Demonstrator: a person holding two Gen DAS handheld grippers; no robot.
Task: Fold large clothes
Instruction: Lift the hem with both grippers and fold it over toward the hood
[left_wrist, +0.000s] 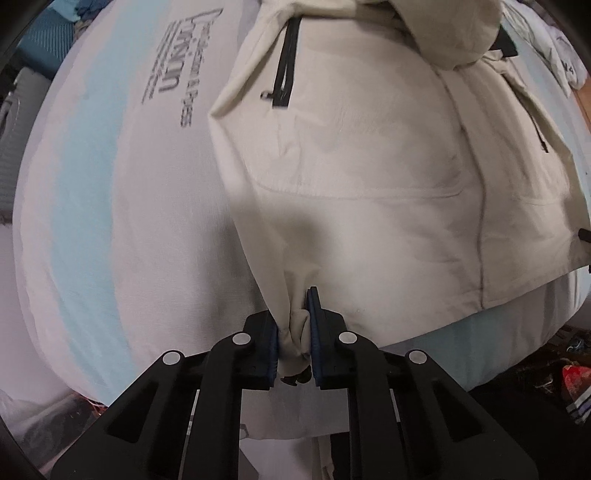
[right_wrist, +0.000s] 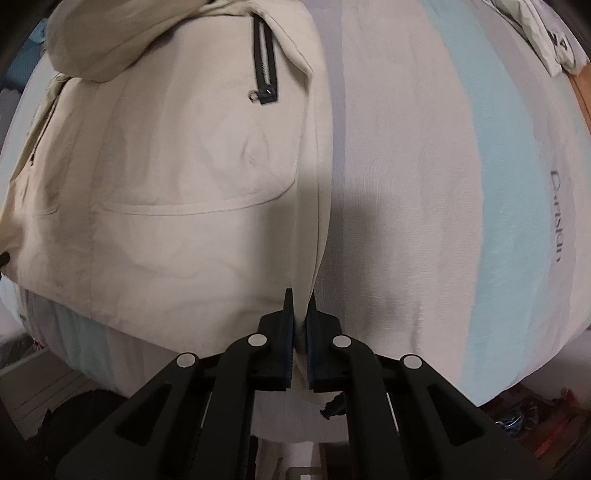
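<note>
1. While the left gripper (left_wrist: 294, 345) pinches the jacket (left_wrist: 369, 166) hem on the bed (left_wrist: 110, 221), bunched cloth may slip free.
2. With the right gripper (right_wrist: 300, 345) clamped on a thin hem edge, uneven lifting could skew the fold.

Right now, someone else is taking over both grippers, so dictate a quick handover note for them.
Left gripper: shut on a bunched hem corner of the cream jacket.
Right gripper: shut on the jacket's other hem corner, a thin edge.
Jacket lies front up on the striped sheet, hood at the far end, both chest zips showing.
Done: both bottom corners gripped.
Left: carry the hem toward the hood, lay it flat, then finish folding. No fold shows yet.
</note>
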